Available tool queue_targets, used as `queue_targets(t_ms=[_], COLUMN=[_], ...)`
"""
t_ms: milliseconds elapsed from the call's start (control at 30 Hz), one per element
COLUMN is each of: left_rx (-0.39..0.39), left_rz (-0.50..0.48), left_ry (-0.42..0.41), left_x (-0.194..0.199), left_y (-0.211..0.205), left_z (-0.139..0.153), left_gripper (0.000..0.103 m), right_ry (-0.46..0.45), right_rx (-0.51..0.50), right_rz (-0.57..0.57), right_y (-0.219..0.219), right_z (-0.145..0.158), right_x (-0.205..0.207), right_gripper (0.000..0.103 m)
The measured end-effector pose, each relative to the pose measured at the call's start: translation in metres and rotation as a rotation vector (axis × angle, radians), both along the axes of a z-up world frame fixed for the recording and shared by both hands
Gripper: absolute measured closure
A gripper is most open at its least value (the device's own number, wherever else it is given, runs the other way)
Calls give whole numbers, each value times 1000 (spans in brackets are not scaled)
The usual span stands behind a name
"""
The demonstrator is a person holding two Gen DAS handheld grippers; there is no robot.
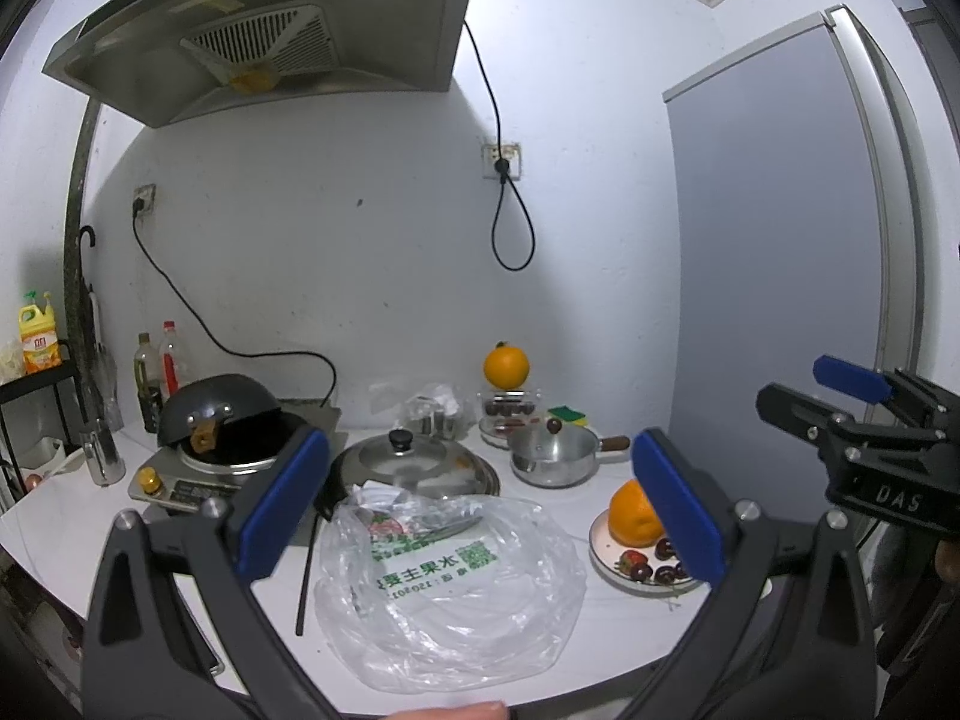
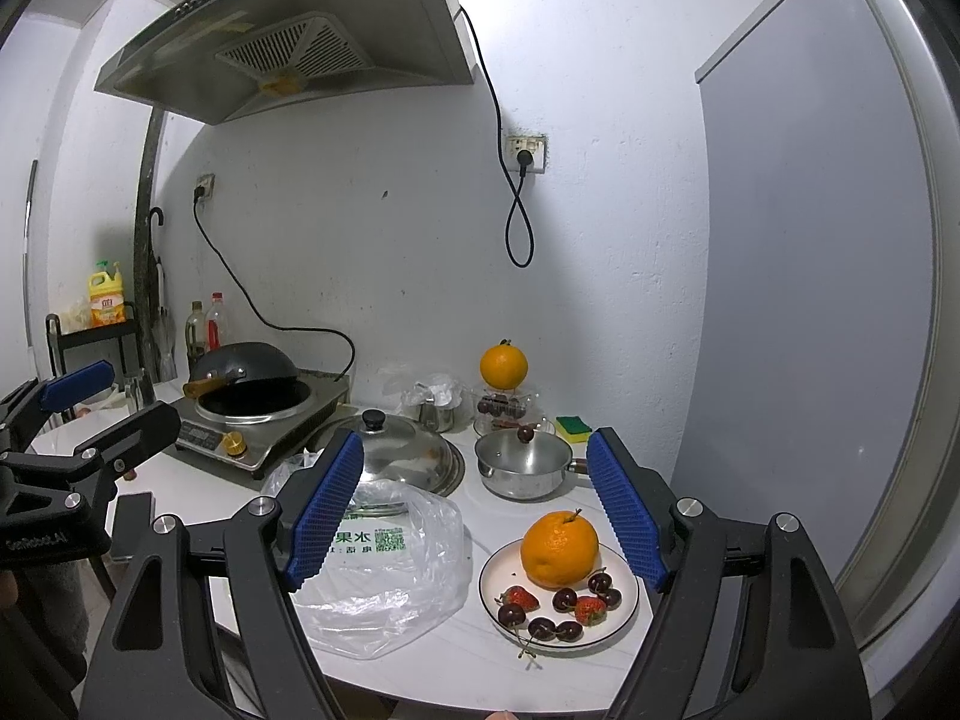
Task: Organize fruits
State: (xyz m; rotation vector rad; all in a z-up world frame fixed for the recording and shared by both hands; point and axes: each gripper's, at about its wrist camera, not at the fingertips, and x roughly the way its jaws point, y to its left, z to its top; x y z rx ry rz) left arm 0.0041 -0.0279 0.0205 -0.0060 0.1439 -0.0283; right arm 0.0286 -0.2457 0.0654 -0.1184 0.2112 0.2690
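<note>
A white plate (image 2: 495,570) near the counter's front right holds a large orange (image 2: 559,549), two strawberries (image 2: 521,597) and several dark cherries (image 2: 564,599). A second orange (image 2: 503,364) rests on a clear box of dark fruit (image 2: 504,405) by the back wall. My right gripper (image 2: 477,513) hovers open and empty above the plate and a crumpled plastic bag (image 2: 384,570). My left gripper (image 1: 480,504) is also open and empty over the bag (image 1: 450,588), with the plate (image 1: 603,561) and its orange (image 1: 630,516) partly behind its right finger. Each gripper shows in the other's view: the right gripper (image 1: 822,396) and the left gripper (image 2: 108,411).
An induction cooker with a tilted wok (image 2: 246,369) stands at the left. A domed steel lid (image 2: 399,450) and a small lidded pot (image 2: 523,459) lie mid-counter, with a sponge (image 2: 573,423) behind. Bottles (image 2: 204,324) line the back left. A grey panel (image 2: 810,240) closes the right side.
</note>
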Motion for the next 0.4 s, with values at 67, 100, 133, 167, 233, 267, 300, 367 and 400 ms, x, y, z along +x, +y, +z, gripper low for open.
queue_targets(t_ms=[67,100,133,167,233,267,300,367,400], left_rx=[0,0,1,-1,0,1,4,10,8], left_rz=[-1,-1,-1,-2,-6,-10,-13,-13,-14], left_ry=[0,0,0,1,0,-1,-2,-3,1], left_x=[0,-1,0,0,0,0,0,0,1], left_y=[0,-1,-1,0,-1,-1,-2,-3,-3], left_z=[0,0,0,0,-1,-1,-1,-1,-2], left_gripper=[1,1,1,1,1,1,1,1,1], right_ry=[0,0,0,1,0,0,0,0,0], right_rx=[0,0,0,0,-1,0,-1,0,0], right_rz=[1,0,0,0,0,0,0,0,0], right_y=[0,0,0,0,0,0,0,0,0], right_z=[0,0,0,0,0,0,0,0,0], right_x=[0,0,0,0,0,0,0,0,0], right_gripper=[23,23,23,23,23,23,23,23,23])
